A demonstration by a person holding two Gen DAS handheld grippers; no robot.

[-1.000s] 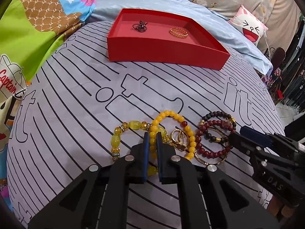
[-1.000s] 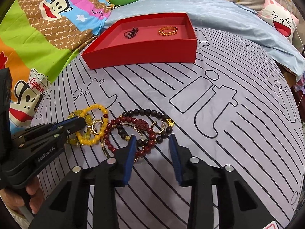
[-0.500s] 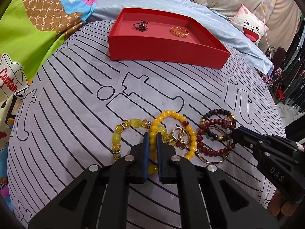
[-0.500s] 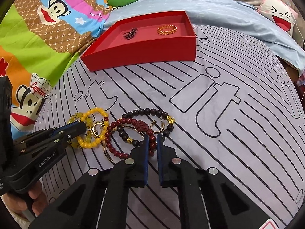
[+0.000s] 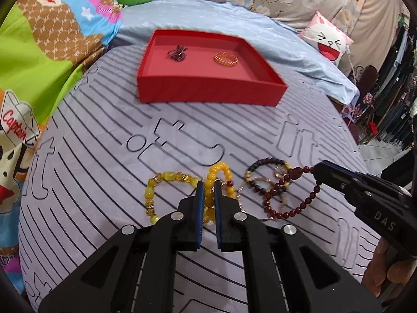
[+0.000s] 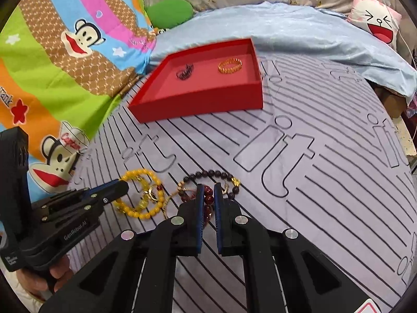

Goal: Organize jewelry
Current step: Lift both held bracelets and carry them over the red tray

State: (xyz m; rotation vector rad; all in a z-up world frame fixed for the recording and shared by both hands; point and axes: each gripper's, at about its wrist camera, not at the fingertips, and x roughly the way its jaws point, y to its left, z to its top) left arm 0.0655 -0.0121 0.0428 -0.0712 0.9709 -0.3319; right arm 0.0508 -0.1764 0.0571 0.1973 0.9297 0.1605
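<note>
A red tray [image 5: 208, 94] [image 6: 198, 103] sits at the far side of the striped cloth and holds a dark ornament [image 5: 177, 52] and a gold ring bracelet [image 5: 226, 59]. My left gripper [image 5: 208, 190] is shut on a yellow bead bracelet [image 5: 217, 173] and lifts it. My right gripper [image 6: 208, 193] is shut on a dark red bead bracelet [image 5: 289, 198] and lifts it; its beads hang stretched in the left wrist view. A yellow stone bracelet [image 5: 156, 190] and a black bead bracelet [image 5: 263, 167] lie on the cloth.
The grey striped cloth [image 5: 104, 156] covers a bed. A colourful cartoon blanket [image 6: 52, 65] lies at the left, a light blue sheet [image 6: 299, 31] behind the tray, and a pink cat pillow [image 5: 328, 39] at the back right.
Both grippers have risen and drawn closer to the tray. The right gripper closed on the red bracelet and pulled it up from the pile; the yellow bead bracelet is lifted too.
</note>
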